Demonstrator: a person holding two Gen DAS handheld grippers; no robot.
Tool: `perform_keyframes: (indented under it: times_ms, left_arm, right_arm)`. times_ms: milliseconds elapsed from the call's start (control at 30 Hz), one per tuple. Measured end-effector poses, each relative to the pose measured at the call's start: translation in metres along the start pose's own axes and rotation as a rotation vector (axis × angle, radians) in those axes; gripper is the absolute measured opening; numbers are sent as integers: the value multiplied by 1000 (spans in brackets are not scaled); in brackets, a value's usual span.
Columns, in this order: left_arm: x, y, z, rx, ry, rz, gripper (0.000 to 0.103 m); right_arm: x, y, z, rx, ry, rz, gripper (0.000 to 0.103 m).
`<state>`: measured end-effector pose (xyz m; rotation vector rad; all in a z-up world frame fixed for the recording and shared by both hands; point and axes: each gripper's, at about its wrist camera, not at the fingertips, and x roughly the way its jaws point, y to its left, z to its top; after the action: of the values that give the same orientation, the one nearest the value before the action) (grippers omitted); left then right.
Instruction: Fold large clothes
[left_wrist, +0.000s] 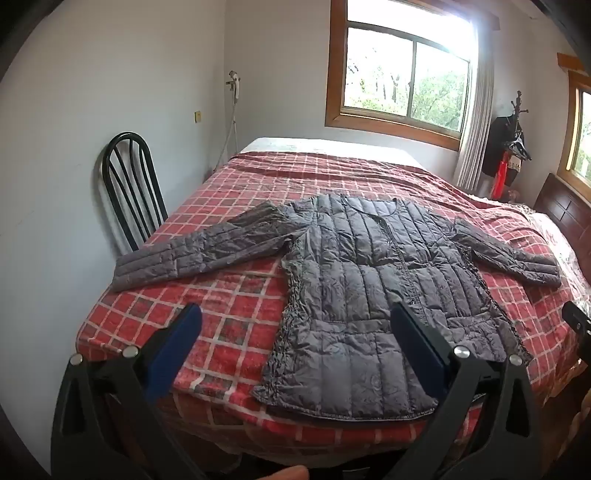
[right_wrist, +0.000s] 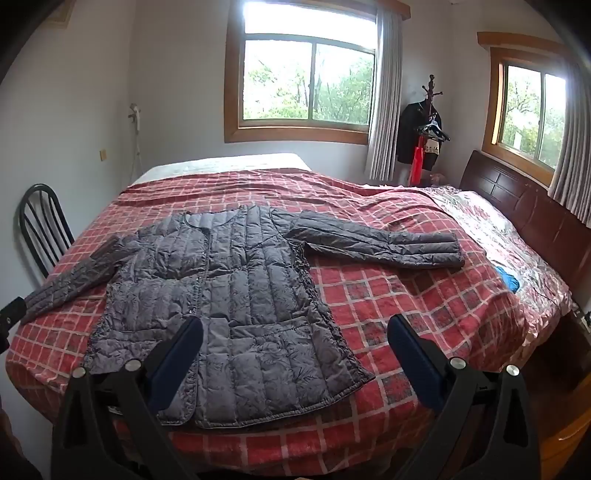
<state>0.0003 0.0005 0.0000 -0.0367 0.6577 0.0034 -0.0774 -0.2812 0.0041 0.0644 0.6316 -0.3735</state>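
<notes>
A grey quilted jacket (left_wrist: 369, 280) lies flat and face up on the red checked bedspread (left_wrist: 229, 325), both sleeves spread out to the sides, hem toward me. My left gripper (left_wrist: 295, 314) hovers open above the hem's left corner, nothing between its blue pads. In the right wrist view the same jacket (right_wrist: 236, 295) fills the left half, and my right gripper (right_wrist: 295, 325) hangs open over the hem's right corner, holding nothing. The right gripper's edge (left_wrist: 576, 321) shows at the right border of the left wrist view.
A black metal chair (left_wrist: 129, 188) stands against the wall left of the bed. A dark wooden headboard (right_wrist: 524, 199) runs along the right side, with a shiny sheet (right_wrist: 517, 258) and a blue item (right_wrist: 508, 278) near it. A coat stand (right_wrist: 424, 136) fills the corner.
</notes>
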Motion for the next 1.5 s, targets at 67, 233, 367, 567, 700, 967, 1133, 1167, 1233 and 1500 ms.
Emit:
perform_keyframes:
  times_ms: [67, 233, 367, 567, 700, 967, 1133, 1167, 1233, 1500]
  left_arm:
    - [-1, 0, 0, 6, -3, -1, 101]
    - [-4, 2, -8, 11, -12, 0, 101]
    - [-2, -4, -5, 23, -6, 4, 101]
    - [-4, -3, -2, 21, -6, 2, 101]
    - [-4, -4, -3, 22, -6, 2, 101]
    - [-3, -6, -2, 25, 1, 0, 101]
    - [0, -9, -3, 31, 3, -7, 101]
    - [0, -9, -3, 32, 3, -8, 101]
    - [1, -10, -4, 33, 4, -12, 101]
    - [2, -15, -6, 44, 8, -22, 101]
  right_arm:
    - [0, -1, 0, 3, 3, 1, 99]
    - [1, -1, 0, 7, 7, 1, 99]
    - [-4, -1, 2, 9, 0, 1, 99]
    - [-1, -1, 0, 8, 0, 3, 99]
    - [0, -1, -1, 11, 0, 1, 99]
    - [0, -1, 0, 11, 1, -3, 99]
    - [3, -2, 0, 14, 4, -10, 99]
    - [3, -2, 0, 14, 4, -12, 99]
    - [2, -3, 0, 13, 3, -15, 99]
    - [2, -6, 0, 17, 4, -21, 99]
